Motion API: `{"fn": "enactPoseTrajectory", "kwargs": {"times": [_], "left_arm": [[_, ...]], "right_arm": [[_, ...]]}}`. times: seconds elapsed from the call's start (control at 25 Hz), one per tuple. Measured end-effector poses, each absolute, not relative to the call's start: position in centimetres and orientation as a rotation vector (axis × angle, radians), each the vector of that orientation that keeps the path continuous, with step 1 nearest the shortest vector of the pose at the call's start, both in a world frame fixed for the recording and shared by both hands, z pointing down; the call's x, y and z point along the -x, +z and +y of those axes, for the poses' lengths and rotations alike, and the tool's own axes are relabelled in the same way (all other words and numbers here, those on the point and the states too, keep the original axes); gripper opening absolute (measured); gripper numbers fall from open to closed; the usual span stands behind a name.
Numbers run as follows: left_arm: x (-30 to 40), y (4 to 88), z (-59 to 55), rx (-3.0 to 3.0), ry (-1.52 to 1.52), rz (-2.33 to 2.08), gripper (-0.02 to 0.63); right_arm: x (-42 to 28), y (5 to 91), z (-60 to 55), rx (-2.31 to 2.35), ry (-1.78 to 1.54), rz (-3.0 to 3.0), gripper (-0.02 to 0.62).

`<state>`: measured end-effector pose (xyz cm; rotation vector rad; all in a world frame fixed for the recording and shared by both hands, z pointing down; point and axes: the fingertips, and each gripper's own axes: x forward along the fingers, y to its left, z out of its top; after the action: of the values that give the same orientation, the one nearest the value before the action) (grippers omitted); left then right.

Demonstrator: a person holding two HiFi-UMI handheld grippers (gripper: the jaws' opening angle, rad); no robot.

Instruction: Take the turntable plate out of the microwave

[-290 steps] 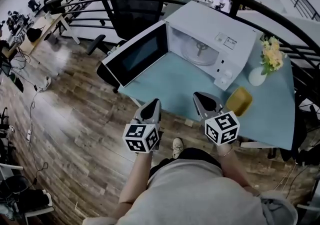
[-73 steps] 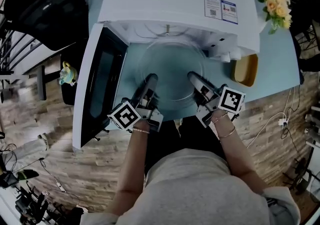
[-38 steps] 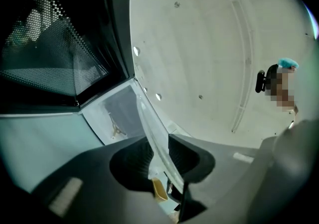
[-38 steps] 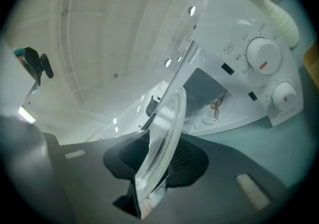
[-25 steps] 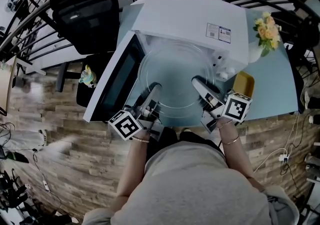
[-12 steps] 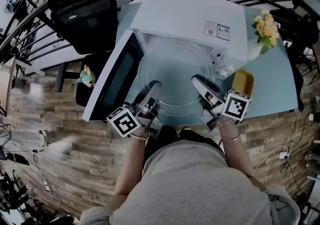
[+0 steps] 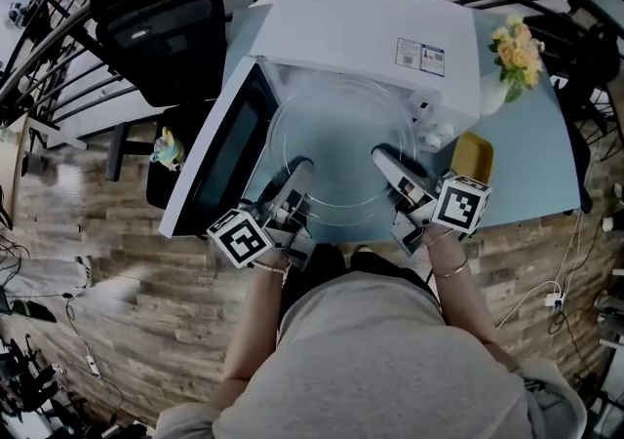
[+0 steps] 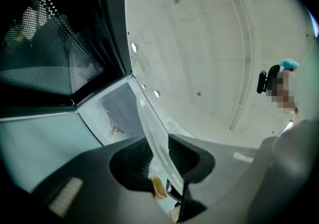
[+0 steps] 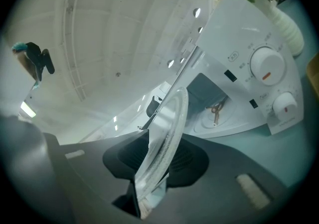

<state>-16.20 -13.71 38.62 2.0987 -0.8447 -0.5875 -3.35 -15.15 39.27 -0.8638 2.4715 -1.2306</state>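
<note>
Right below the head camera is the person's pale grey top, both forearms reaching forward with a bracelet at each wrist. The left gripper [image 7: 298,170] and the right gripper [image 7: 386,155] come next, each topped by its marker cube, and each is clamped on the near rim of the turntable plate [image 7: 341,139], one at either side.

The left gripper's own view shows the plate edge-on: a thin clear sheet of glass [image 8: 149,128] with a slightly thickened lip, pinched between the ribbed black pads [image 8: 184,152]. In the right gripper view the rim [image 9: 172,118] looks frosted and rounded, and the jaws are closed on it the same way.

From above, the plate is a wide, colourless, see-through disc with a raised rim. The light blue table [image 7: 531,159] shows through it. It sits out in front of the microwave's open mouth, with its far edge close to the opening.

The white microwave [image 7: 370,27] stands behind it, its dark-windowed door [image 7: 219,159] swung out to the left. Inside, the bare drive hub [image 9: 215,110] shows on the cavity floor, and two white dials [image 9: 266,66] sit on the control panel.

A yellow block [image 7: 471,162] lies on the table to the right, with a vase of yellow flowers [image 7: 515,49] beyond it. A black office chair [image 7: 161,22] stands off to the far left.
</note>
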Motion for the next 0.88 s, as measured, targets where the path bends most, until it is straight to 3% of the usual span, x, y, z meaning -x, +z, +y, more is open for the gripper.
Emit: {"fn": "enactPoseTrajectory", "kwargs": {"times": [0.88], "left_arm": [[16.24, 39.43, -13.61, -2.092, -0.564, -0.849, 0.095]], "right_arm": [[3.51, 40.07, -15.23, 0.852, -1.256, 2.469, 0.127]]}}
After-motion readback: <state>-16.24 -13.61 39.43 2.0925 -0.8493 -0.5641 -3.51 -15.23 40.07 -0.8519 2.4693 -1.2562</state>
